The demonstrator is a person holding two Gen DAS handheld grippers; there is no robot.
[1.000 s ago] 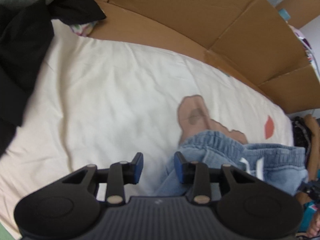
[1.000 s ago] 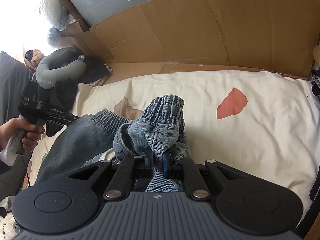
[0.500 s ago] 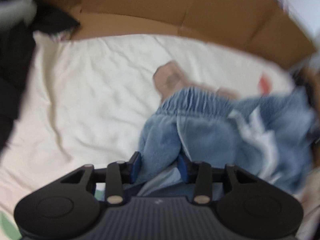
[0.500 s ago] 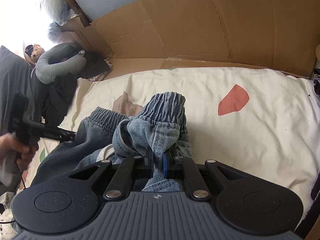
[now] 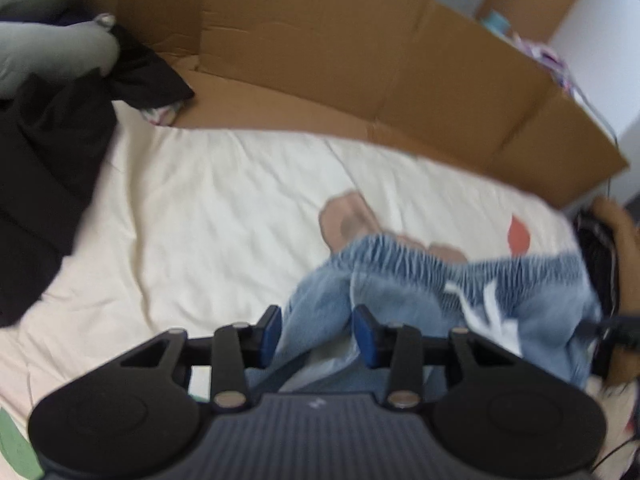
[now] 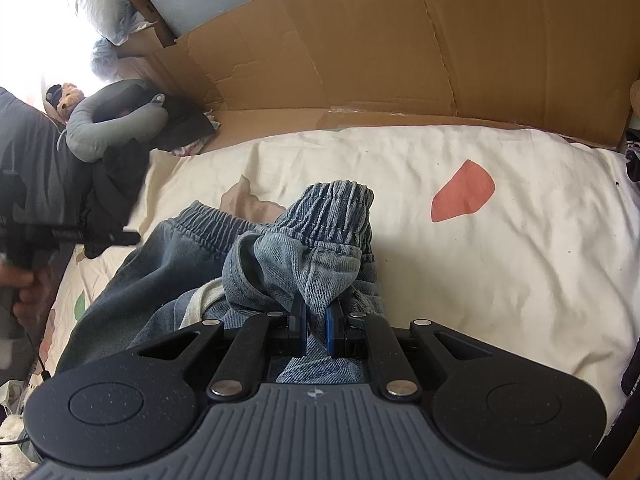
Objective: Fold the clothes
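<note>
The jeans [image 6: 256, 264] lie bunched on the cream bed sheet [image 6: 500, 272], elastic waistband uppermost, not yet flat or folded. The right hand-held gripper [image 6: 316, 324] is closed on a gathered fold of denim near the waistband, as it was a second ago. The left hand-held gripper [image 5: 316, 330] is what has changed: a second ago it stood wide over bare sheet beside the jeans, and now its jaws, still apart, straddle a ridge of denim without pinching it. I judge that a second hold is being set up, so the pair can be lifted and spread for folding. A white drawstring [image 5: 494, 312] shows near the waistband. Beyond the sheet stand cardboard walls [image 6: 400, 52], with dark clothes [image 5: 44, 160] and a grey neck pillow [image 6: 116, 120] at the far left. Faint white lettering shows on the left tool's body in the right view, too blurred to read.
</note>
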